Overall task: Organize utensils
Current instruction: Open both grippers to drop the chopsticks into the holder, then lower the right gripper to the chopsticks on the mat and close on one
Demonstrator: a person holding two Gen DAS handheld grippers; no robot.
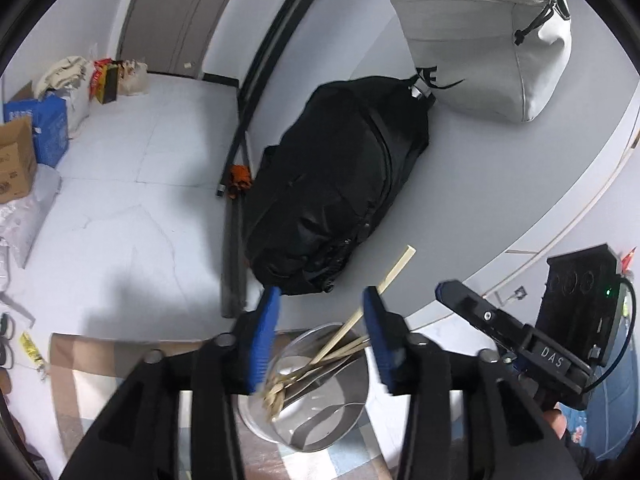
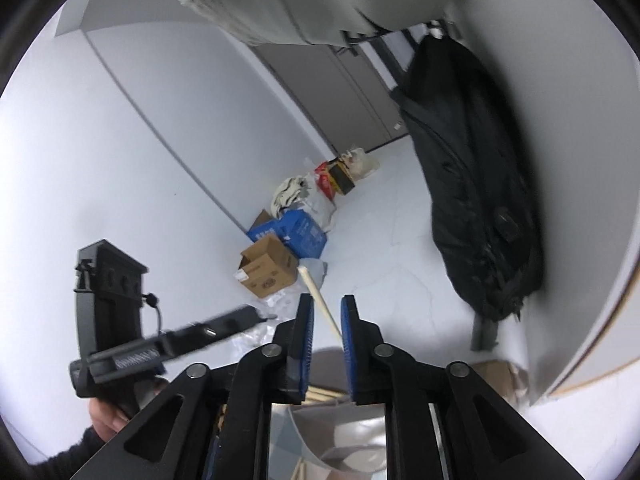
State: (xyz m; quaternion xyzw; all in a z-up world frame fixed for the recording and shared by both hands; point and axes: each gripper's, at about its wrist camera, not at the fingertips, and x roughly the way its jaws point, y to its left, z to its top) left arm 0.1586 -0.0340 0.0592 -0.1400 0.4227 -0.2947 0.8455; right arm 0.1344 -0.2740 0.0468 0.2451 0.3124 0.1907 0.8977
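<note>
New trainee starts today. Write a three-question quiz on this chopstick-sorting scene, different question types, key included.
1. True or false: the left gripper is shut on a chopstick.
2. The chopsticks sit in: A) cardboard box B) metal container C) black bag
3. What stands between the right gripper's blue pads?

Key: 1 false, it is open. 2 B. 3 One chopstick; the pads appear not to press on it.
</note>
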